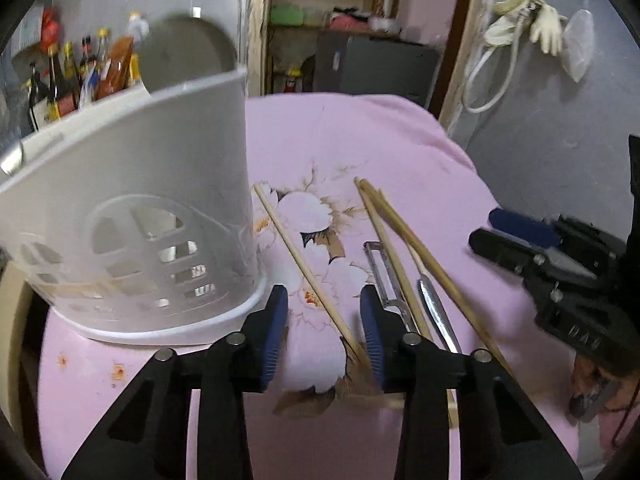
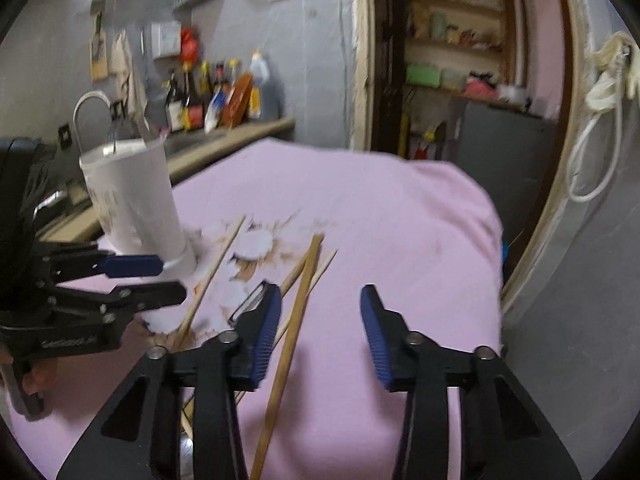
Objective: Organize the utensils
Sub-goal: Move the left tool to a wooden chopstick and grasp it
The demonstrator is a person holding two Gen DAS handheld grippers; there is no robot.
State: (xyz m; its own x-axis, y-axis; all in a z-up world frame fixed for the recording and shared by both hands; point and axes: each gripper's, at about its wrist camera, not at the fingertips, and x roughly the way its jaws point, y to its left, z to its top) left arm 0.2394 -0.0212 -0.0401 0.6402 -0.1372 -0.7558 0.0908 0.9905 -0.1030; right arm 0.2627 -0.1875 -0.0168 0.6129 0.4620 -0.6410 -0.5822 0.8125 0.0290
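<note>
Left wrist view showed a pink cloth covering the table, with a white slotted holder standing upright on it at the left. To the right of the holder lay the loose utensils: one chopstick alone on the flower print, then a bundle of chopsticks crossing a peeler and a metal-handled piece too blurred to name. None of these loose pieces had gone into the holder.

By my judgement the step in hand was the first pickup. The left gripper hung over the lone chopstick with jaws spread wide, the stick running between them near the right pad, though whether it touched I could not tell. The next move would call for lowering, closing on that thin stick, and carrying it to the holder's open top.

Right wrist view showed the right gripper also released and empty, its jaws wide apart above the cloth, with one chopstick passing just beside its left pad.
</note>
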